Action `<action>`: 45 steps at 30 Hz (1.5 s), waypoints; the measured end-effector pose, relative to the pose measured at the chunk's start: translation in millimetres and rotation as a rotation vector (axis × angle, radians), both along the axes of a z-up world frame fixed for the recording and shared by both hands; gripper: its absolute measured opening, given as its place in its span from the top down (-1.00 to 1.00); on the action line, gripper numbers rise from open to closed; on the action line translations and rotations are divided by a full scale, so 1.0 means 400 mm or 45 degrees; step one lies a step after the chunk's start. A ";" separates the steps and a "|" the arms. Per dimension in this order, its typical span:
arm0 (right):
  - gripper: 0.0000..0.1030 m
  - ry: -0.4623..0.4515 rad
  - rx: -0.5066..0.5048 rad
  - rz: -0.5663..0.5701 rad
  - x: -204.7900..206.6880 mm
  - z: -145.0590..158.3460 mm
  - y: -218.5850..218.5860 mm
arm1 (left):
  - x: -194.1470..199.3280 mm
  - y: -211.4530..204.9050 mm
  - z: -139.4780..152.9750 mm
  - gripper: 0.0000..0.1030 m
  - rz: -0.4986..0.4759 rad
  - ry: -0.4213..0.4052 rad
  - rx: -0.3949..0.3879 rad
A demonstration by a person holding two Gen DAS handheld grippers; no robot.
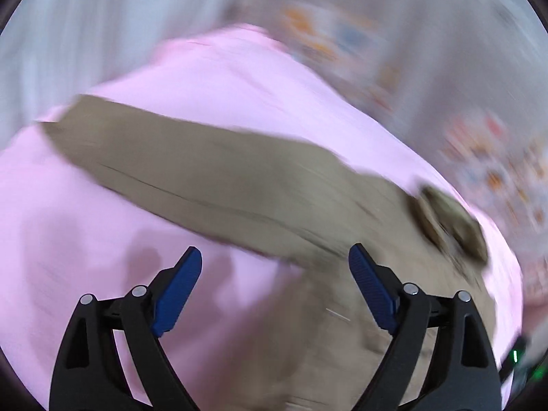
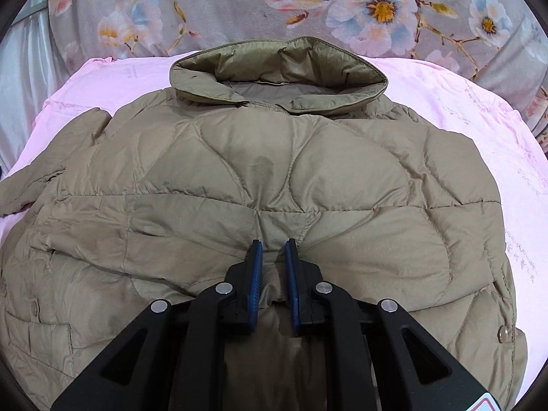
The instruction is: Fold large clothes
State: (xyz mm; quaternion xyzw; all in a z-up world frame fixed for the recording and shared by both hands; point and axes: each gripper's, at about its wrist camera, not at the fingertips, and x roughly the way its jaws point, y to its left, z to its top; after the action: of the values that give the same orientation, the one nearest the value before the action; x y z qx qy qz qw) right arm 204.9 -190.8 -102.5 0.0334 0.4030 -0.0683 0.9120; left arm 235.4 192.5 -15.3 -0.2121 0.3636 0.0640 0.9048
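Observation:
A tan quilted puffer jacket (image 2: 274,178) lies on a pink sheet (image 2: 479,144), its collar (image 2: 277,68) at the far side. My right gripper (image 2: 274,250) is shut on a pinch of the jacket's fabric at its middle near edge. In the blurred left wrist view the jacket's long sleeve (image 1: 205,171) stretches across the pink sheet (image 1: 85,257), with the jacket body at lower right. My left gripper (image 1: 275,257) is open and empty, just above the sheet and the jacket's edge.
A grey floral quilt (image 2: 308,3) is bunched along the far edge of the bed. It also shows in the left wrist view (image 1: 479,102), blurred. A pale curtain (image 1: 85,17) hangs at the left.

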 end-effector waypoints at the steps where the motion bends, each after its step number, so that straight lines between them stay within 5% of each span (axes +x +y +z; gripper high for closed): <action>1: 0.76 0.000 -0.004 -0.001 0.000 0.000 0.001 | 0.006 0.075 -0.003 -0.66 0.087 0.015 0.010; 6: 0.76 -0.006 -0.002 -0.003 -0.002 0.001 -0.001 | 0.039 0.388 -0.048 -0.65 0.426 0.096 0.007; 10: 0.69 -0.004 -0.033 -0.008 -0.003 0.003 0.004 | 0.065 0.502 -0.083 -0.51 0.487 0.118 -0.055; 11: 0.68 -0.003 -0.043 -0.011 -0.003 0.003 0.005 | 0.077 0.511 -0.089 -0.40 0.467 0.111 -0.081; 15: 0.61 -0.003 -0.072 -0.025 -0.003 0.003 0.010 | 0.138 0.514 -0.131 0.64 0.399 0.156 -0.220; 19: 0.47 -0.010 -0.100 -0.054 -0.007 0.005 0.011 | 0.159 0.446 -0.071 0.96 0.370 0.097 -0.088; 26: 0.06 -0.045 -0.105 -0.113 -0.028 0.021 0.000 | 0.142 0.151 0.207 0.97 0.043 -0.196 0.086; 32: -0.05 -0.143 0.053 -0.151 -0.143 0.079 -0.046 | 0.056 -0.261 0.385 0.97 -0.415 -0.408 0.148; 37: -0.13 -0.201 0.115 -0.198 -0.249 0.119 -0.103 | -0.020 -0.530 0.362 0.95 -0.681 -0.391 0.131; 42: -0.14 -0.216 0.162 -0.239 -0.321 0.124 -0.150 | -0.036 -0.718 0.212 0.86 -0.823 -0.194 0.059; 44: -0.15 -0.212 0.175 -0.252 -0.340 0.118 -0.165 | -0.039 -0.747 0.147 0.37 -0.839 -0.111 0.018; 45: -0.15 -0.206 0.185 -0.255 -0.345 0.113 -0.172 | -0.034 -0.750 0.124 -0.33 -0.826 -0.080 0.004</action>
State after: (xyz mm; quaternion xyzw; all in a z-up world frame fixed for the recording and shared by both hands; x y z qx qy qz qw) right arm 66.8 -259.4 -57.2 0.1448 0.3266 -0.1267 0.9254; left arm 221.7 -107.4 34.3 -0.0856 0.3841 -0.2337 0.8891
